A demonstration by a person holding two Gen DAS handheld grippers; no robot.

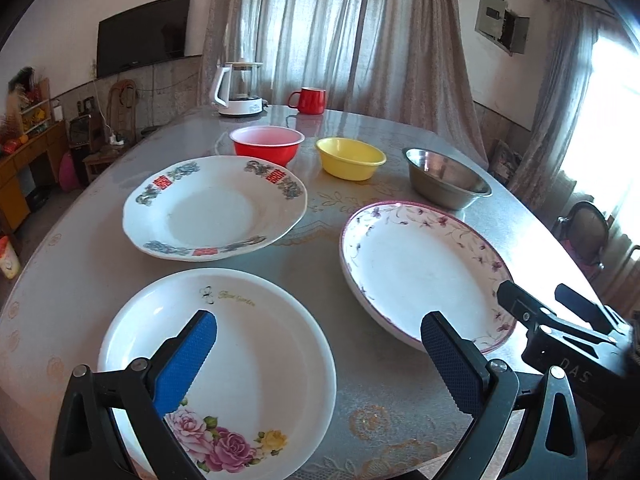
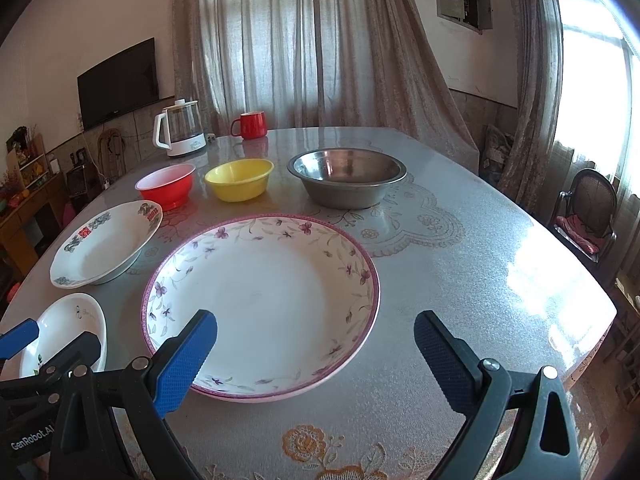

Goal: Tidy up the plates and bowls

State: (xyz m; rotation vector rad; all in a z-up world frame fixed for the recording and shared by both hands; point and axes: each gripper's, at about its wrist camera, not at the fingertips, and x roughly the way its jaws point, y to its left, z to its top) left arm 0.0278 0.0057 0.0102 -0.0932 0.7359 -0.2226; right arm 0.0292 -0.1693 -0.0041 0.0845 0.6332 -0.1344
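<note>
Both our left gripper [image 1: 318, 344] and right gripper [image 2: 316, 344] hang spread and empty, so nothing is stacked yet: three white patterned ceramic plates [image 2: 260, 300] and three separate bowls [image 2: 239, 179] lie unsorted on the table [image 2: 480, 280].

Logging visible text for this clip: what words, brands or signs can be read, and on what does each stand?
"GenRobot.AI": on the left gripper body, seen from the right wrist.
"DAS": on the right gripper body, cut off by the frame edge.
Red double-happiness characters: on the rim of the dragon-pattern plate.
Gold script on the rose plate: too blurred to read.
TV logo: too small.
</note>
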